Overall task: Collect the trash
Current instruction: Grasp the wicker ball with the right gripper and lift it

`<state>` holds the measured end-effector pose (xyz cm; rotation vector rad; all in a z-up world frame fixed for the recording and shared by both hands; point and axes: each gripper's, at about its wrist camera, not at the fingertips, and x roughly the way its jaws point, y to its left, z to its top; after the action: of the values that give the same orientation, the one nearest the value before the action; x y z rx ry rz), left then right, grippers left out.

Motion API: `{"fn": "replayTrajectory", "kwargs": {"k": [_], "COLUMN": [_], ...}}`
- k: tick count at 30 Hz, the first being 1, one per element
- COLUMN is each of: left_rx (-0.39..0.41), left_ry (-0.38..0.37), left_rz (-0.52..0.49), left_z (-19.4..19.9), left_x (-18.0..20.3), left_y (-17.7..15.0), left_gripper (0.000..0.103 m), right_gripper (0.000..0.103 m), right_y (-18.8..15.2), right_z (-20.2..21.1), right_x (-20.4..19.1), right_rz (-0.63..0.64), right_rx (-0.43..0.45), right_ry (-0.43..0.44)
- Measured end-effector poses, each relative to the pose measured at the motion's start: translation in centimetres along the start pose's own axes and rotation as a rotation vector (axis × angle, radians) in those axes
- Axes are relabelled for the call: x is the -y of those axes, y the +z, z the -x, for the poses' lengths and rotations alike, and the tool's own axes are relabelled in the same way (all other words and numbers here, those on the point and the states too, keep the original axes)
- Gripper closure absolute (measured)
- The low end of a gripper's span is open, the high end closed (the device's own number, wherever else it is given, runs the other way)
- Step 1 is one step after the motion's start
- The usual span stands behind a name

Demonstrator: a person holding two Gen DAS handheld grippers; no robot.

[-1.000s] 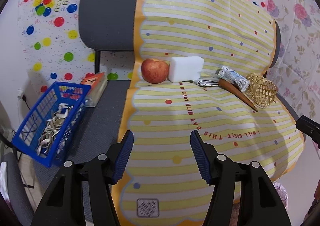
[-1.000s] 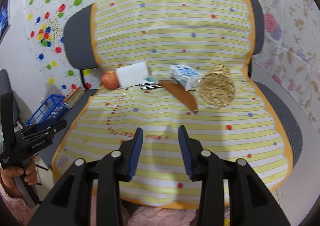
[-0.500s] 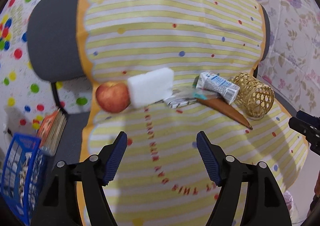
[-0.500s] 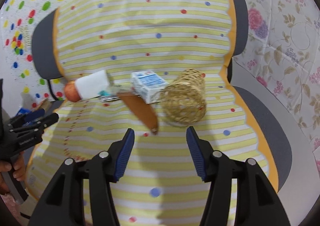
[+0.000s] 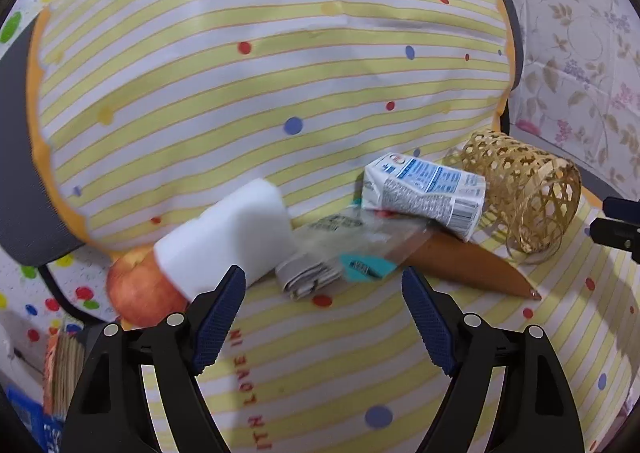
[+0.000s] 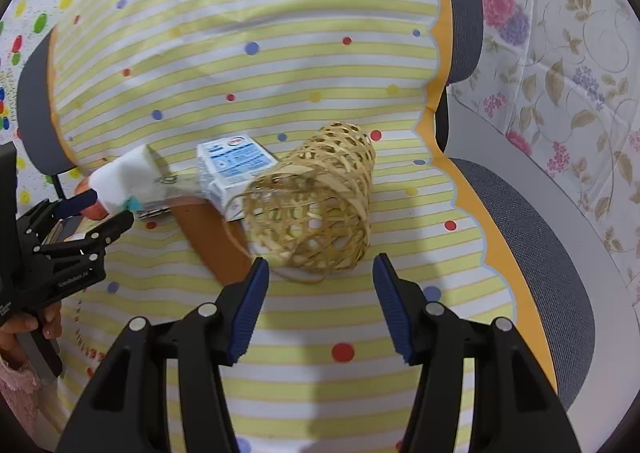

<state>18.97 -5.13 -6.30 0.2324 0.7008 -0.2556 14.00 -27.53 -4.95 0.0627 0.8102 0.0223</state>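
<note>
Yellow-striped cloth (image 5: 280, 93) fills both views more than a second ago, the blue basket gone from the left view. Left to right on it lie an apple (image 5: 140, 293), a white sponge (image 5: 228, 237), a clear wrapper (image 5: 344, 249) (partly blurred), a crushed carton (image 5: 428, 193), a brown blade (image 5: 472, 265) under it, and a wicker cup (image 5: 528, 193) on its side. The left gripper (image 5: 324, 313) is opening, empty, just short of the wrapper. The right gripper (image 6: 320, 305) stands spread, wider than before, nothing between its pads, near the cup. Only the right view shows the person's hand (image 6: 24, 329) holding the left gripper.
</note>
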Motion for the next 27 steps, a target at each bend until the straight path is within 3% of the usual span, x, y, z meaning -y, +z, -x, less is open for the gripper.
{"fn": "replayTrajectory", "kwargs": {"k": [4, 7, 14, 19, 20, 21, 22, 23, 27], "left_rx": [-0.013, -0.044, -0.079, -0.097, -0.094, -0.09, -0.089, -0.088, -0.081], "left_ry": [-0.063, -0.087, -0.057, -0.047, -0.048, -0.051, -0.06, -0.071, -0.128], "left_rz": [-0.023, -0.079, -0.195, -0.228, -0.233, -0.236, -0.232, -0.221, -0.124], "left_z": [-1.5, -2.9, -3.6, -4.6, -4.6, -4.7, -4.7, -4.6, -3.5], "left_x": [0.4, 1.2, 1.7, 2.4, 2.6, 2.8, 2.9, 2.9, 2.3], "left_y": [1.0, 1.1, -0.1, 0.1, 0.2, 0.4, 0.6, 0.8, 1.3], "left_gripper": [0.024, 0.031, 0.039, 0.061, 0.071, 0.088, 0.097, 0.102, 0.103], "right_gripper": [0.049, 0.049, 0.049, 0.049, 0.05, 0.053, 0.066, 0.076, 0.078], "right_y": [0.8, 1.3, 0.9, 1.2, 1.4, 1.5, 1.7, 1.8, 2.1], "right_z": [-1.4, -2.4, -2.5, -3.0, -3.2, -3.3, -3.4, -3.7, -4.3], "right_x": [0.6, 1.0, 1.1, 0.8, 0.8, 0.8, 0.8, 0.8, 1.3], "right_rz": [-0.001, -0.012, -0.02, -0.012, -0.007, -0.002, 0.003, 0.013, 0.023], "right_rx": [-0.018, -0.034, -0.04, -0.041, -0.036, -0.035, -0.033, -0.028, -0.034], "right_ry": [-0.017, -0.022, -0.004, -0.009, -0.016, -0.031, -0.046, -0.062, -0.08]}}
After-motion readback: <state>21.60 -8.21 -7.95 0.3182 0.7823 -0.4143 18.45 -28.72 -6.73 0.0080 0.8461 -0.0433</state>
